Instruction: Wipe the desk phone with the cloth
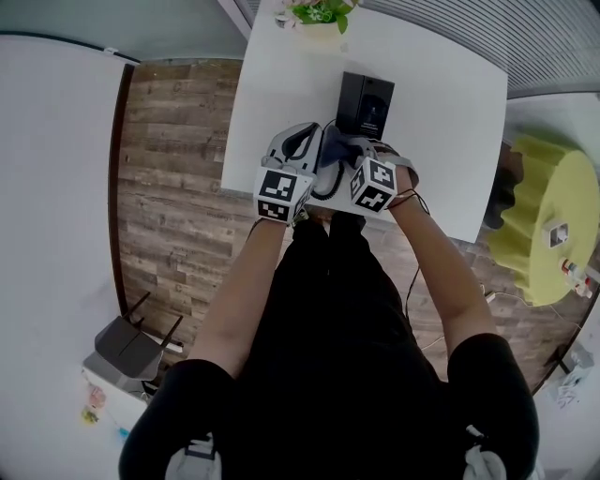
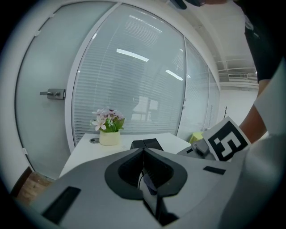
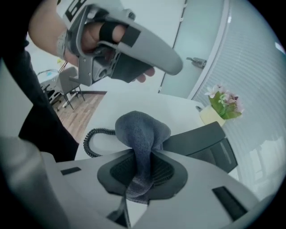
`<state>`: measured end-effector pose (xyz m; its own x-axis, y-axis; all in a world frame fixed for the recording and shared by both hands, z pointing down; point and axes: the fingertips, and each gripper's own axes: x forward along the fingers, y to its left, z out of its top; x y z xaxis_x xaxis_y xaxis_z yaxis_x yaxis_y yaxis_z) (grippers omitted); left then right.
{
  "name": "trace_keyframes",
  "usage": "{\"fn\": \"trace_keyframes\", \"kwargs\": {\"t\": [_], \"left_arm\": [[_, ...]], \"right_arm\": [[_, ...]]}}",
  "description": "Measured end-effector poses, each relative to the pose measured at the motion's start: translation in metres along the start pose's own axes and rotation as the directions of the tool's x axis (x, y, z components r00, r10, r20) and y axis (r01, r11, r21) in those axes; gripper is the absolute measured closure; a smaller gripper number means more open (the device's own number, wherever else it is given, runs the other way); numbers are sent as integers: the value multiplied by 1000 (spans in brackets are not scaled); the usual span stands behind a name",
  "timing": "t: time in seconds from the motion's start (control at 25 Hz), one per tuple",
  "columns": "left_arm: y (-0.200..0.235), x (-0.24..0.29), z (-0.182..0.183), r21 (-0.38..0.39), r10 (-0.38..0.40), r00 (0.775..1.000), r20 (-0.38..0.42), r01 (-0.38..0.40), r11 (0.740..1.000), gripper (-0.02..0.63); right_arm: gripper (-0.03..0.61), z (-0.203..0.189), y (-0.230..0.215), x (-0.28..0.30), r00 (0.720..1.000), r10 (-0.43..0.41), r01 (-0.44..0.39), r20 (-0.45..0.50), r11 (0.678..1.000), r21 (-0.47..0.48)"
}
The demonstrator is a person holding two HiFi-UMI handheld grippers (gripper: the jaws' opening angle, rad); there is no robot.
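Observation:
The black desk phone (image 1: 365, 103) stands on the white table (image 1: 281, 94), its coiled cord (image 3: 91, 141) lying toward the near edge. My right gripper (image 3: 143, 154) is shut on a blue-grey cloth (image 3: 143, 129), which bulges out past the jaws just short of the phone (image 3: 201, 143). My left gripper (image 2: 144, 150) is shut with its tips touching and nothing held; the phone's top (image 2: 146, 144) shows beyond it. In the head view both grippers, left (image 1: 302, 141) and right (image 1: 361, 150), hover side by side at the table's near edge, the cloth (image 1: 339, 150) between them. The left gripper (image 3: 125, 49) hangs above the cloth.
A small pot of flowers (image 1: 319, 14) sits at the table's far edge, against a glass wall with blinds. A yellow seat (image 1: 548, 220) stands to the right. Wood floor (image 1: 178, 169) lies left of the table, with a dark chair (image 1: 127, 352) at lower left.

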<state>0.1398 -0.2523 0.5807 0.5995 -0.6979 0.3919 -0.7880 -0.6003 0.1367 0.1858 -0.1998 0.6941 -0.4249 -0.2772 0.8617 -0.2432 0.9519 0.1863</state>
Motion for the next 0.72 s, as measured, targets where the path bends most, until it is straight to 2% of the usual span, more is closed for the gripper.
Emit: {"fn": "trace_keyframes", "kwargs": {"t": [0.12, 0.24, 0.32, 0.48, 0.6, 0.72], "left_arm": [[-1, -11, 17, 17, -9, 1000, 30, 8, 1000, 603], [-9, -24, 40, 47, -34, 998, 60, 31, 998, 603], [-19, -34, 57, 80, -67, 995, 78, 60, 995, 603], [-44, -60, 98, 107, -146, 979, 141, 132, 986, 603], [-64, -74, 125, 163, -201, 966, 165, 174, 971, 603], [-83, -85, 143, 218, -241, 953, 182, 200, 955, 603]], "right_arm": [[502, 14, -19, -36, 991, -68, 52, 118, 989, 137], [502, 28, -40, -87, 955, -169, 100, 246, 958, 271], [502, 38, -49, -126, 910, -241, 107, 338, 923, 369], [502, 55, -61, -206, 792, -369, 102, 486, 865, 491], [502, 66, -66, -257, 706, -440, 119, 555, 846, 519], [502, 78, -67, -295, 641, -486, 146, 594, 838, 526]]}}
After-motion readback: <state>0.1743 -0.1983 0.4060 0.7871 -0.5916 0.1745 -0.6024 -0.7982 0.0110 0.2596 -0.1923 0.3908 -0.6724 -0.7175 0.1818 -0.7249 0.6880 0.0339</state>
